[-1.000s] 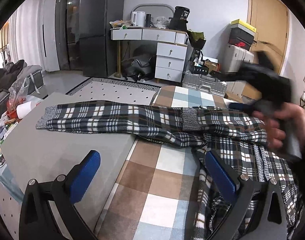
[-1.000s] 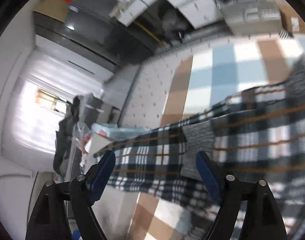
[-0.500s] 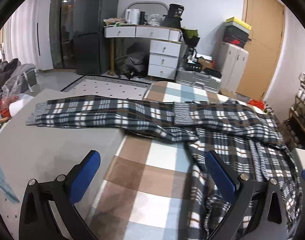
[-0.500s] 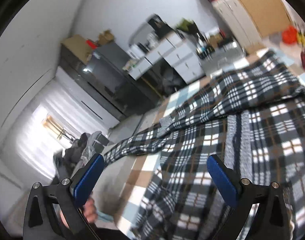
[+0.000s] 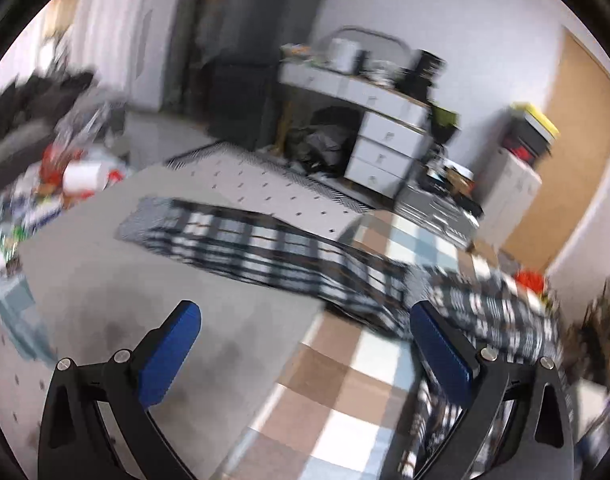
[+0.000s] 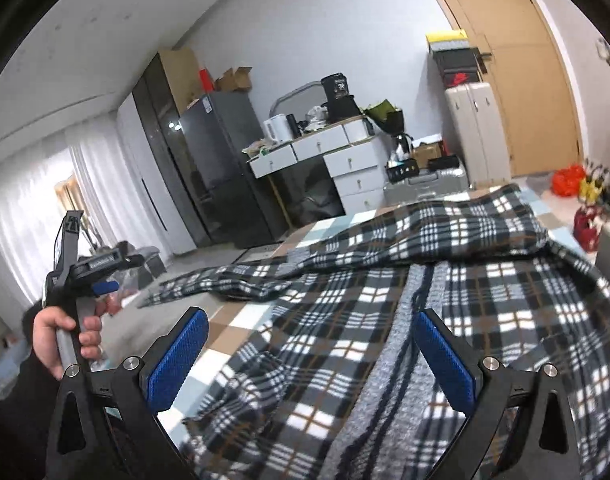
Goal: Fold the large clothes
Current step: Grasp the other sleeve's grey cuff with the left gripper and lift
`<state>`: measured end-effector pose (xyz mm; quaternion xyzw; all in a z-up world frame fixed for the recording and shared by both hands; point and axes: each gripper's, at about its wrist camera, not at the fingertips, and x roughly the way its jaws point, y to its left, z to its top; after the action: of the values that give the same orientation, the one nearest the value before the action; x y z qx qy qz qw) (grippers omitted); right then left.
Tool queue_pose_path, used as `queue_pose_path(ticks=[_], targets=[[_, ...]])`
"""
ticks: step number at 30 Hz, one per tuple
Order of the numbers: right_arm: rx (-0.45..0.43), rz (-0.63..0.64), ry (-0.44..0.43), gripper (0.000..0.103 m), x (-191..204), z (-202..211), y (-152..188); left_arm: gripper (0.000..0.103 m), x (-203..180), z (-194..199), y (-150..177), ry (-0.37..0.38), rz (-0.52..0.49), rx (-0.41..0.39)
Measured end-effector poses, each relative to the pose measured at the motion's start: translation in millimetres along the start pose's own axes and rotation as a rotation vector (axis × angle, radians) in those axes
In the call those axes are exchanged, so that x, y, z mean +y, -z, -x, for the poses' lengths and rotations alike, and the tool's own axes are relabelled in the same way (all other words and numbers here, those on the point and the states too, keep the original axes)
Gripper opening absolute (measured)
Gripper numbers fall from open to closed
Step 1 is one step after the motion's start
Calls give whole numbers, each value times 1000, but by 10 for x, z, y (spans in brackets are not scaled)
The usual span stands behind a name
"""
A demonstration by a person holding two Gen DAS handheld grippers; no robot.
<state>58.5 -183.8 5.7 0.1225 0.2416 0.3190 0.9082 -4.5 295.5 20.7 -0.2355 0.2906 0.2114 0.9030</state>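
Right gripper [image 6: 311, 344]: black frame with blue ribbed pads, jaws wide apart with nothing pressed between them. They finished spreading a moment ago and no cloth is caught in them.
Garment under right jaws: the black, white and brown plaid fleece garment [image 6: 485, 312] lies spread below and beyond the pads. Its grey knitted front band [image 6: 393, 344] runs up between the two fingers without touching either.
Left gripper [image 5: 303, 334]: same black frame and blue pads, jaws wide, empty. It hangs over the bare grey table top [image 5: 105, 280] and the checked cloth. This view is blurred.
Garment from the left view: one long plaid sleeve [image 5: 241, 240] stretches across the grey top beyond the pads, grey cuff at its far left end. The body lies off to the right past the right-hand finger.
Surface: brown, blue and white checked cover [image 6: 233, 328] under the garment, showing bare at its near left.
Person's hand [image 6: 67, 334]: seen in the right view at the left edge, wrapped round the left gripper's handle.
Garment's look: flat but rumpled, a second sleeve folded across the upper body, hem edge wrinkled nearest the camera.
Containers: white drawer desk [image 6: 325, 156] by the far wall, drawers closed, a white kettle [image 6: 279, 128] and clutter on top.
Far: dark refrigerator [image 6: 221, 168], wooden door [image 6: 525, 64].
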Motion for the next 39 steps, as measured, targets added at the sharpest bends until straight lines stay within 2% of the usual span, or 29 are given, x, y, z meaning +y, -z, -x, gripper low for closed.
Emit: queue_pose_path(ticks=[2, 7, 12, 15, 19, 23, 27, 29, 31, 35, 37, 39], targets=[[4, -14, -10, 103, -29, 14, -19, 102, 342, -92, -202, -25, 112, 33], [31, -52, -47, 103, -61, 21, 3, 102, 1119, -437, -527, -70, 273, 127], [51, -35, -47, 103, -36, -36, 27, 102, 1606, -930, -489, -51, 407, 265], [60, -16, -38, 103, -13, -81, 46, 102, 1749, -1105, -471, -47, 473, 285], [83, 6, -33, 103, 15, -147, 83, 102, 1832, -1277, -511, -39, 490, 286], [105, 37, -33, 103, 58, -209, 114, 101, 1948, -1286, -531, -19, 528, 299], [131, 52, -49, 103, 103, -272, 142, 66, 1941, -1340, -575, -42, 474, 332], [138, 58, -54, 103, 126, -287, 155, 47, 1962, -1385, -561, -11, 489, 352], [142, 70, -57, 103, 149, -289, 164, 24, 1985, -1437, -555, -30, 490, 371], [139, 99, -59, 103, 184, -278, 185, 22, 2067, -1462, -526, -19, 562, 369], [150, 103, -56, 103, 191, -295, 197, 11, 2075, -1461, -531, -19, 568, 370], [155, 99, -62, 103, 195, -303, 201, 7, 2112, -1442, -518, -12, 590, 370]])
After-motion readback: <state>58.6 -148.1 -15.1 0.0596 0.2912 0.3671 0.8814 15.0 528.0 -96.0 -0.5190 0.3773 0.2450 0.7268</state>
